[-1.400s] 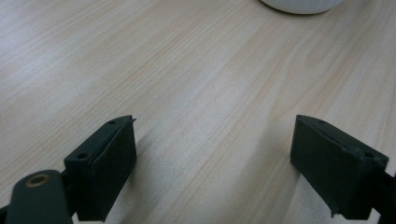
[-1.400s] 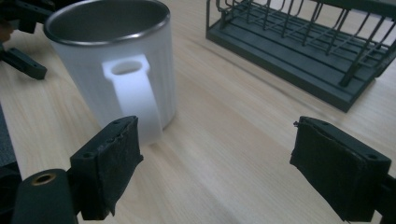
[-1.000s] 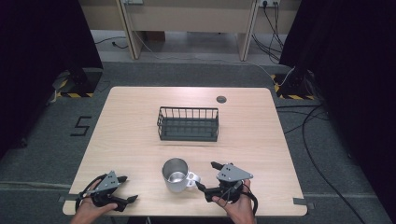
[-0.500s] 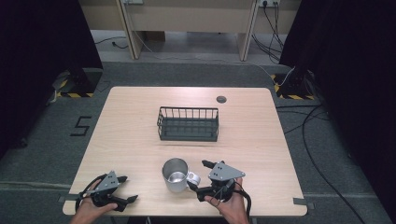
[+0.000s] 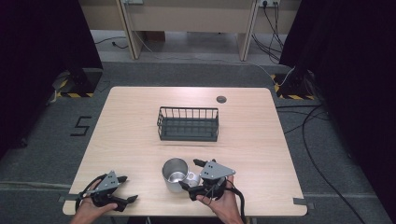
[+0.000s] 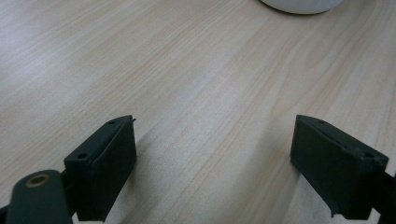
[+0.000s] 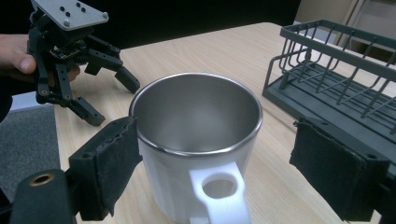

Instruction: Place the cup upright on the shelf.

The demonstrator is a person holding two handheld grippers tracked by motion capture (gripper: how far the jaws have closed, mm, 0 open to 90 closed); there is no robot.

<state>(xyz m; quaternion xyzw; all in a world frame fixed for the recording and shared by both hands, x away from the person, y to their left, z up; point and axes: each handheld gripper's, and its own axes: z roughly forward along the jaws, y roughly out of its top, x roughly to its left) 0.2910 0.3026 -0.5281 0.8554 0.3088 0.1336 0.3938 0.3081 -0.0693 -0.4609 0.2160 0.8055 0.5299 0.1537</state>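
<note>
Two grippers out | right gripper (image 5: 192, 176) has slid left, jaws wide astride mug (image 5: 174, 174) handle, no grip yet | left gripper (image 5: 125, 188) idle, jaws wide | mug on bench (image 5: 140, 121), near rack (image 5: 188, 123) | next: close.

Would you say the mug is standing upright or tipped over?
Upright. The mug stands on its base on the table, its steel-lined mouth facing up; the inside looks empty.

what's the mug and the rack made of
Mug: shiny metal liner, likely stainless steel, judging by the brushed reflective inside and rim; the outer shell and handle look like matte white plastic. Rack: thin dark grey bars, probably coated metal wire, though moulded plastic is possible.
</note>
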